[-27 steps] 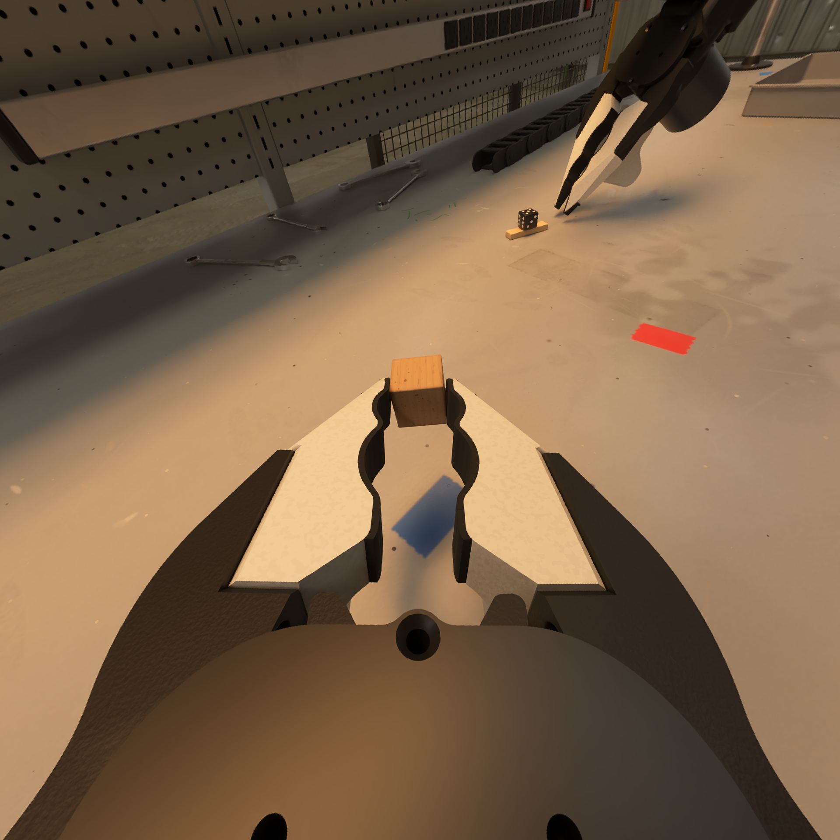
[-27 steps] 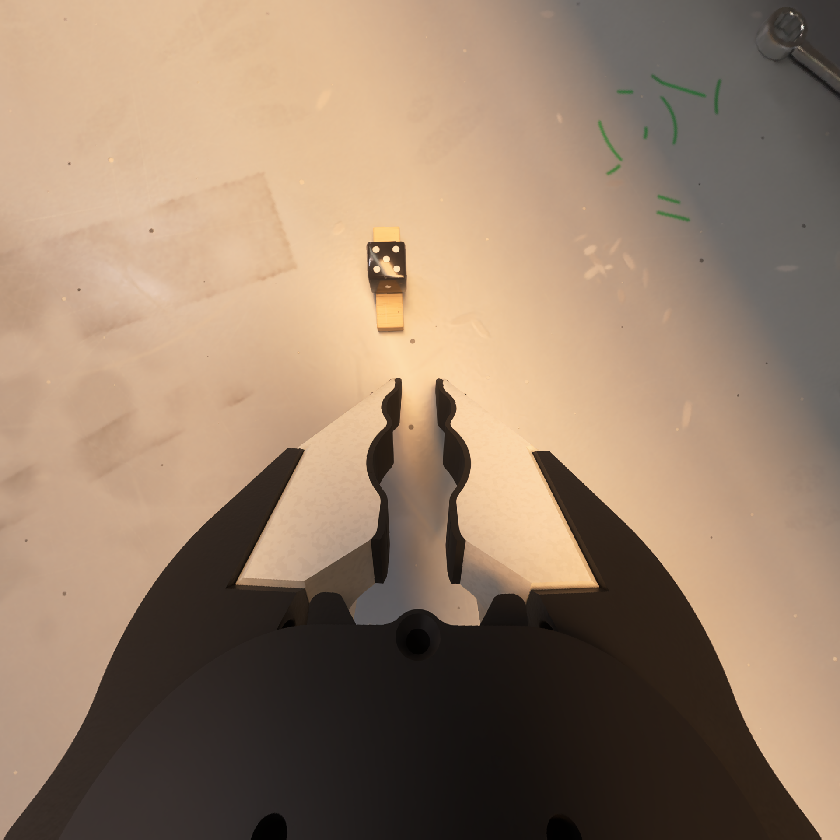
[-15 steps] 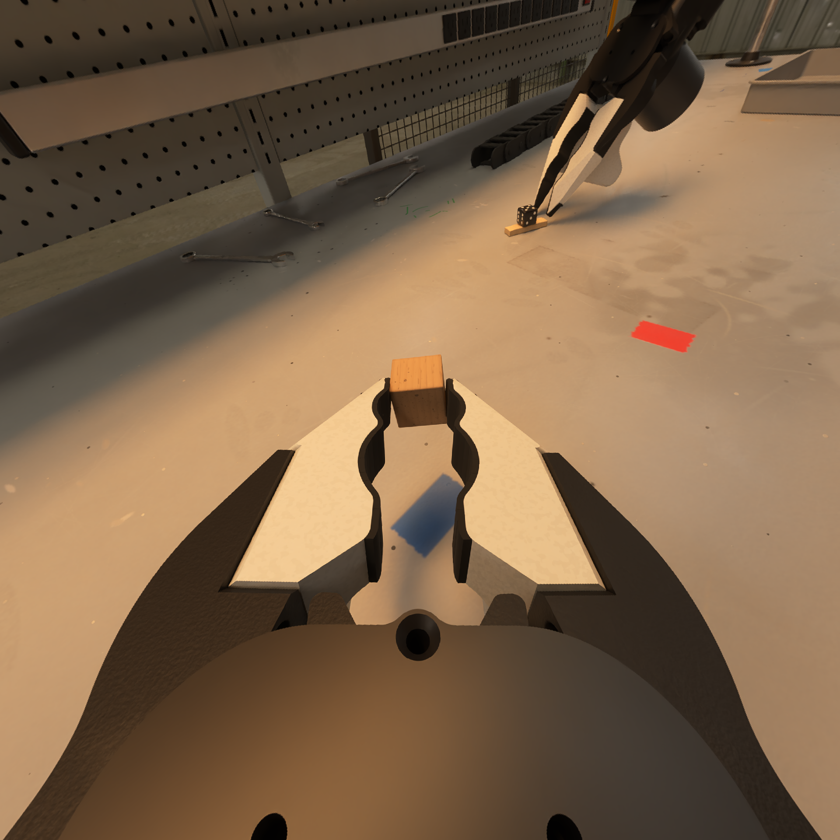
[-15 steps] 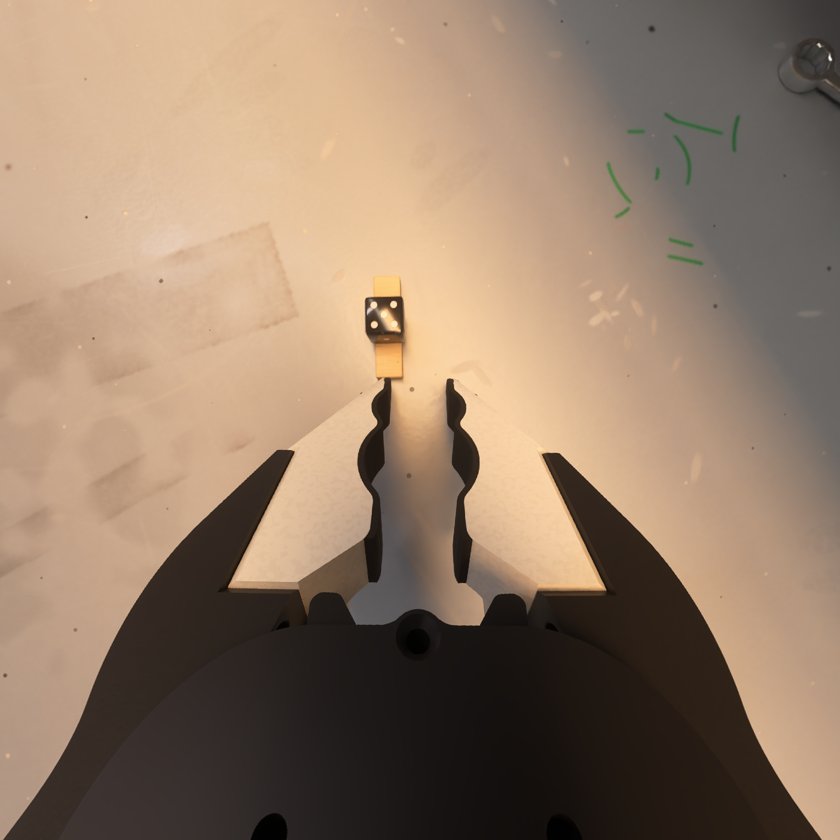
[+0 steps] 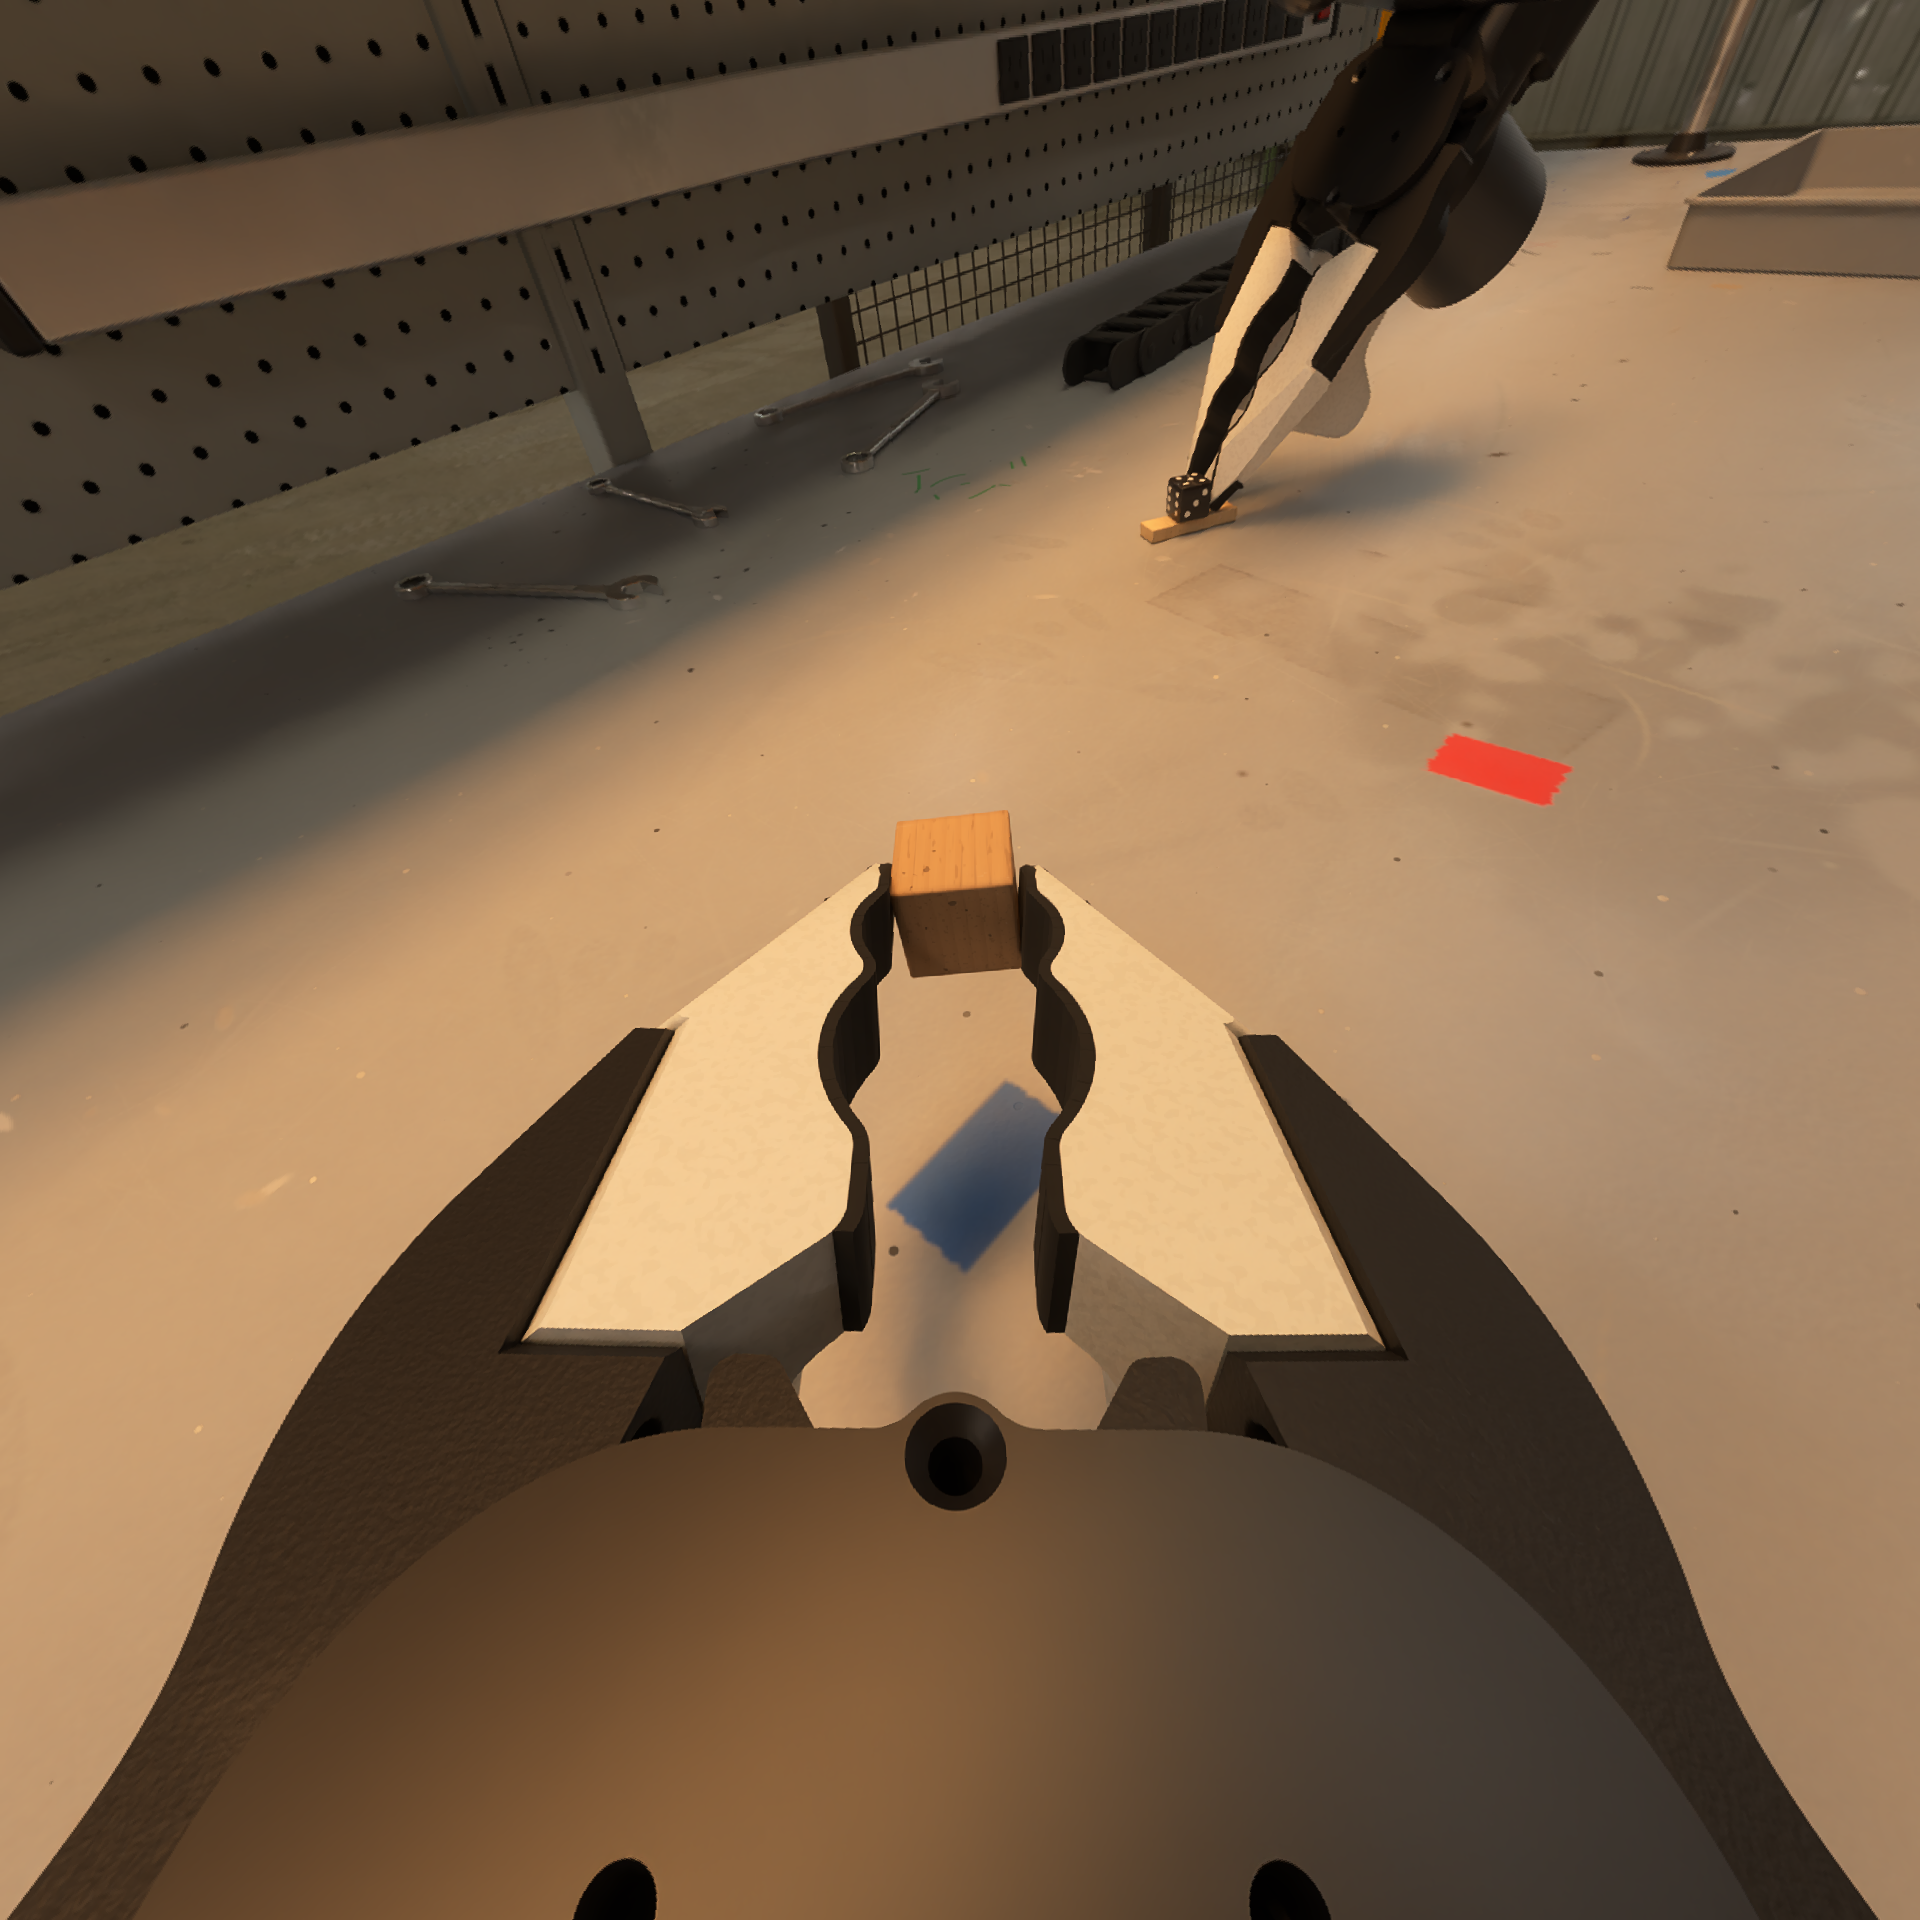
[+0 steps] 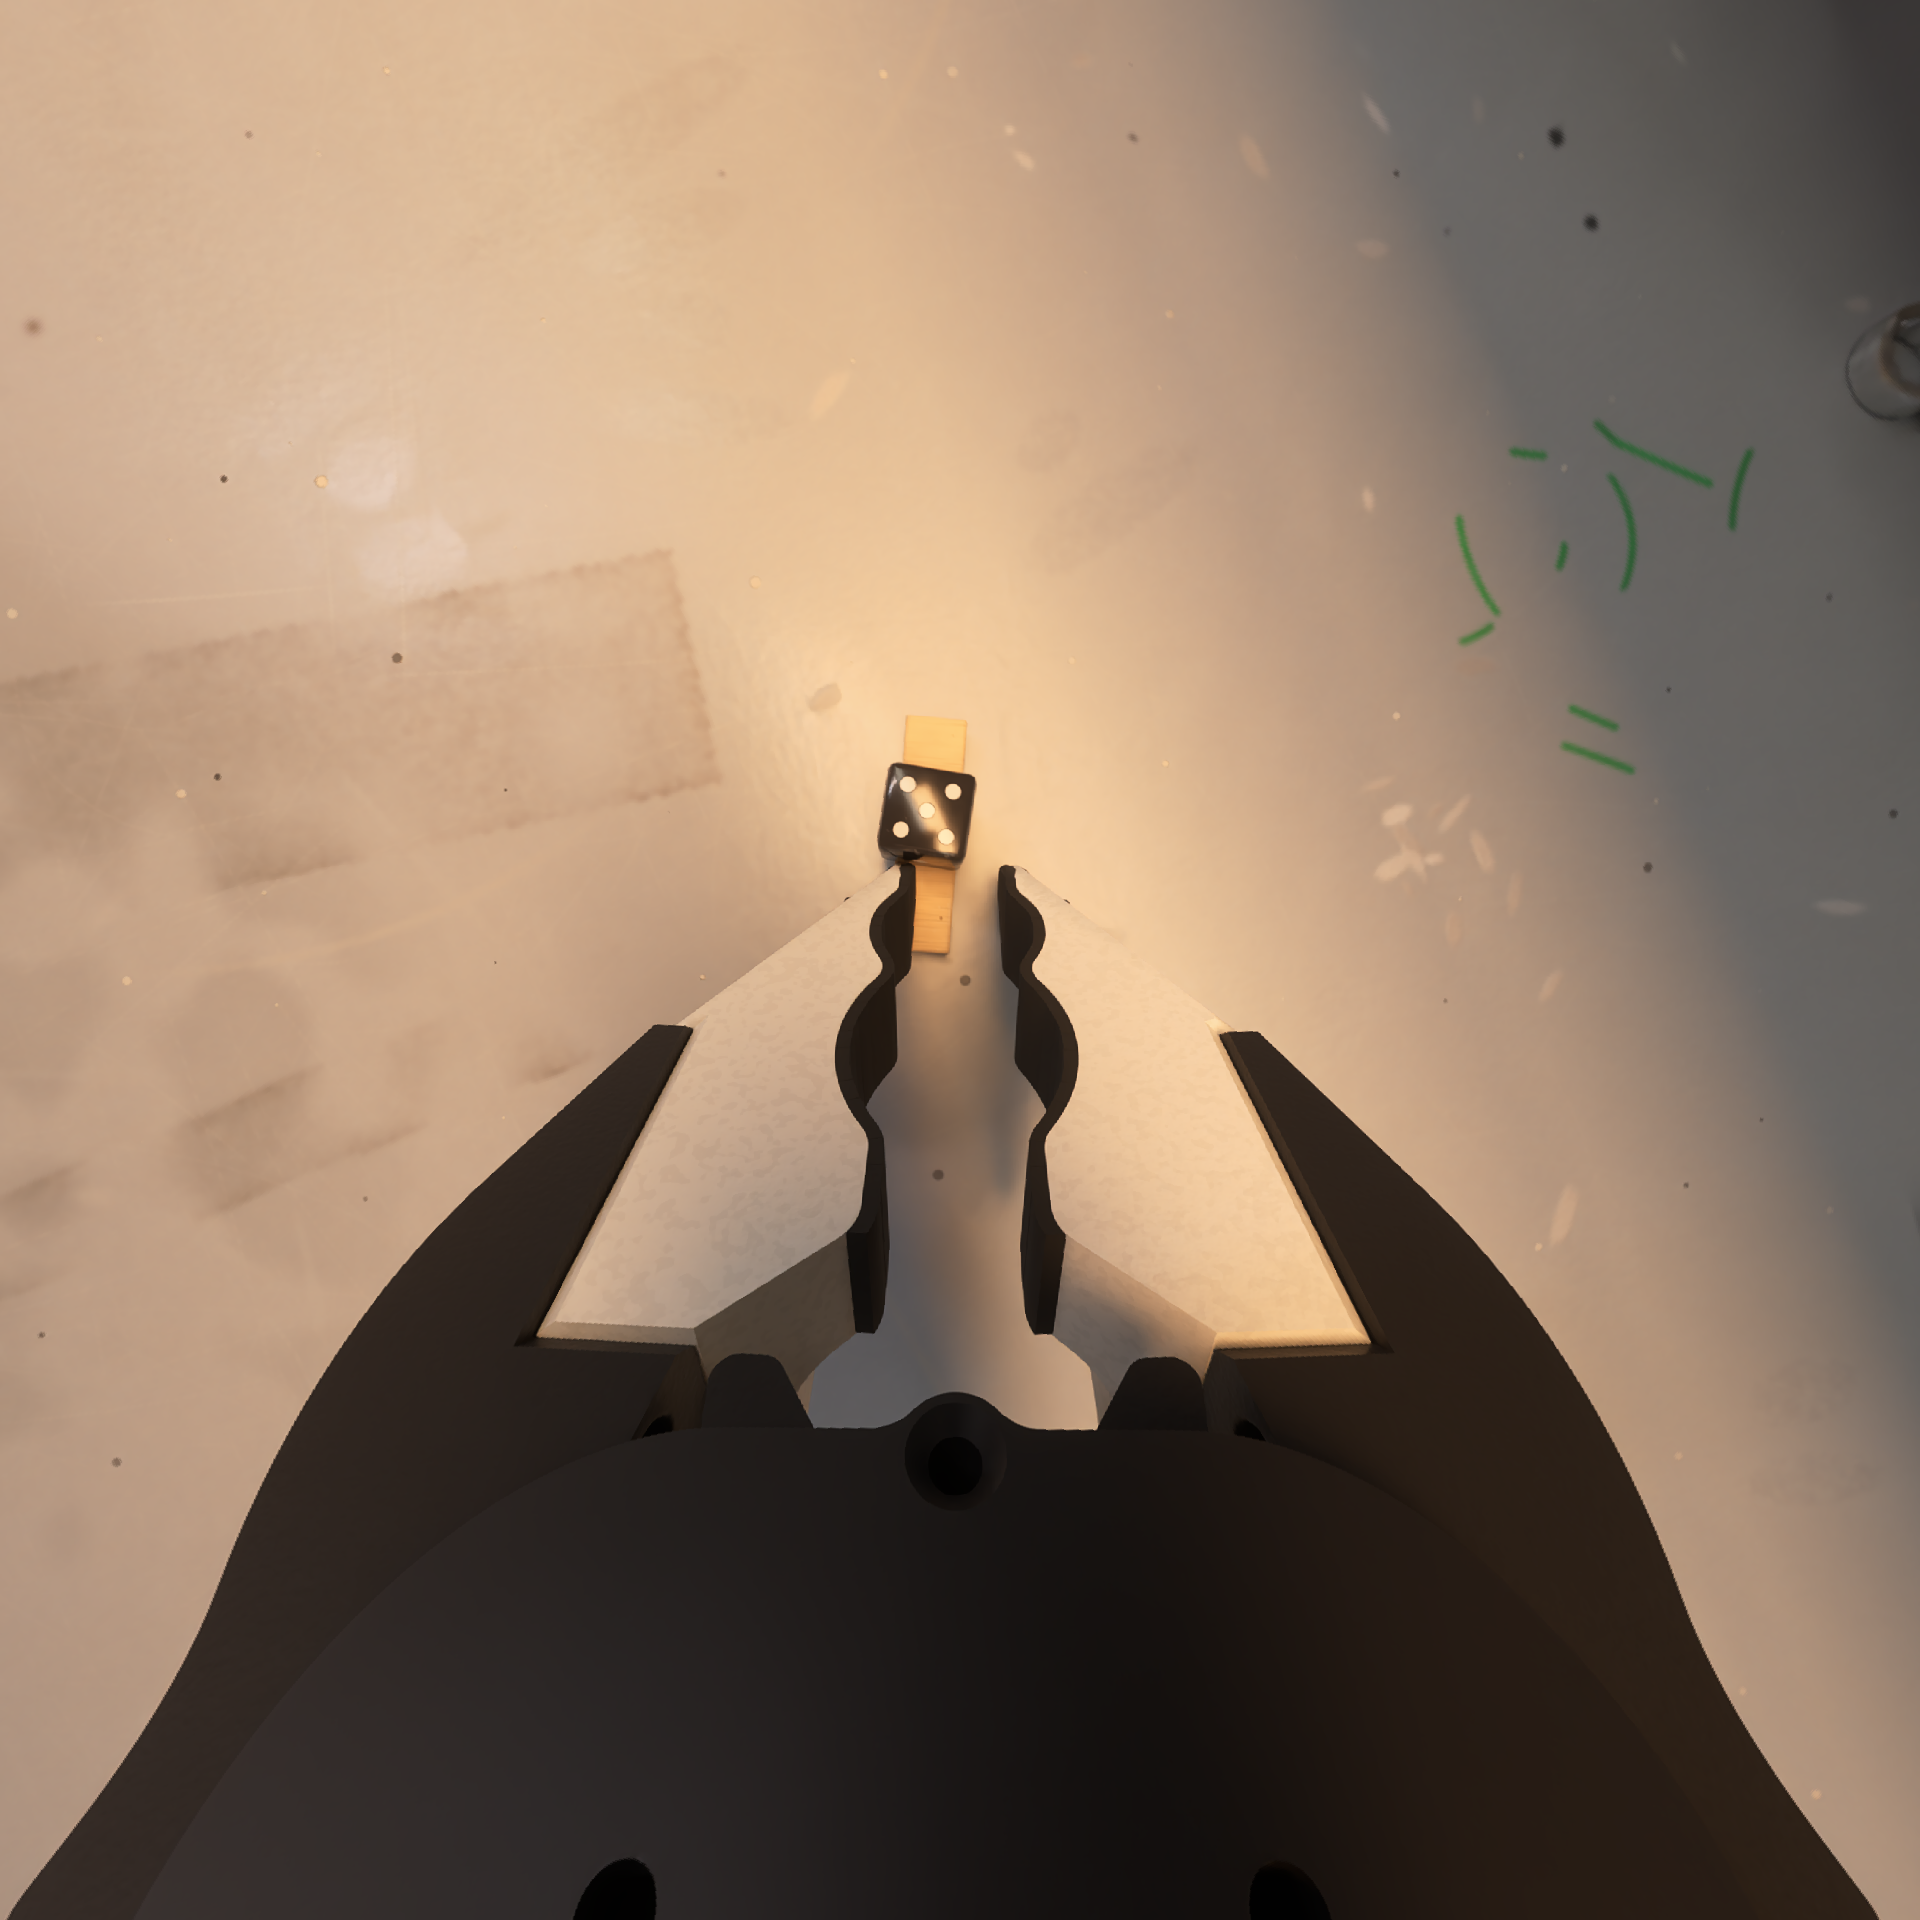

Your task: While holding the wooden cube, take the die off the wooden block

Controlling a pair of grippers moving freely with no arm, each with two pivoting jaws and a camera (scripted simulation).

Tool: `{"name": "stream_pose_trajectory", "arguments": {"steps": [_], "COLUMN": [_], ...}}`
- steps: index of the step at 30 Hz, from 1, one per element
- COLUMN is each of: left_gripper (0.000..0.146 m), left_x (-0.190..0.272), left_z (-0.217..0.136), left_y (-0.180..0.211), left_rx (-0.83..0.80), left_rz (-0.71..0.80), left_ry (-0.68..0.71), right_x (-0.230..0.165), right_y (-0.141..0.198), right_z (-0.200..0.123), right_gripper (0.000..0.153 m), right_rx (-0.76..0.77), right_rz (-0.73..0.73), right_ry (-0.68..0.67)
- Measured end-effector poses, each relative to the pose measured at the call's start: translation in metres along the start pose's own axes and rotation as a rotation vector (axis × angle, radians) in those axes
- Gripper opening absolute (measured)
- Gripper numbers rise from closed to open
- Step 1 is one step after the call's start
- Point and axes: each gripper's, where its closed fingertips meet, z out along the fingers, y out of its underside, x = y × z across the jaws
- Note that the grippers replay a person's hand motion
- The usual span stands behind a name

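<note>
Workshop bench area
A perforated pegboard wall (image 5: pixel 312 343) backed the worktop (image 5: pixel 1558 1039); loose spanners (image 5: pixel 525 589) lay below it; a black cable chain (image 5: pixel 1143 332) ran alongside.

Bare benchtop (image 6: pixel 520 312) on every side of the die (image 6: pixel 928 816), wrenches (image 5: pixel 530 589) lying well apart near the pegboard (image 5: pixel 312 343), tray (image 5: pixel 1808 208) far off
</note>
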Motion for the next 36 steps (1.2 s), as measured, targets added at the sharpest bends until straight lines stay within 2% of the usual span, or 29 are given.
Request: {"name": "stream_pose_trajectory", "arguments": {"steps": [6,13,24,31,36], "left_gripper": [0.024,0.024,0.024,0.024,0.024], "left_x": [0.0,0.002,0.001,0.002,0.002], "left_z": [0.0,0.0,0.0,0.0,0.0], "left_y": [0.0,0.0,0.001,0.0,0.0], "left_rx": [0.0,-0.002,-0.002,0.001,0.001], "left_rz": [-0.003,-0.005,-0.004,-0.006,-0.005], "left_ry": [0.002,0.018,0.013,0.021,0.02], "right_x": [-0.005,-0.009,-0.004,-0.005,-0.005], "right_y": [-0.006,0.009,-0.009,-0.009,-0.008], "right_z": [-0.003,-0.007,0.006,0.006,0.005], "right_gripper": [0.029,0.035,0.025,0.017,0.016], "right_rx": [0.036,0.03,0.01,0.0,0.012], "right_rz": [0.0,0.069,0.07,0.064,0.071], "right_ry": [0.022,0.024,0.024,0.026,0.03]}}
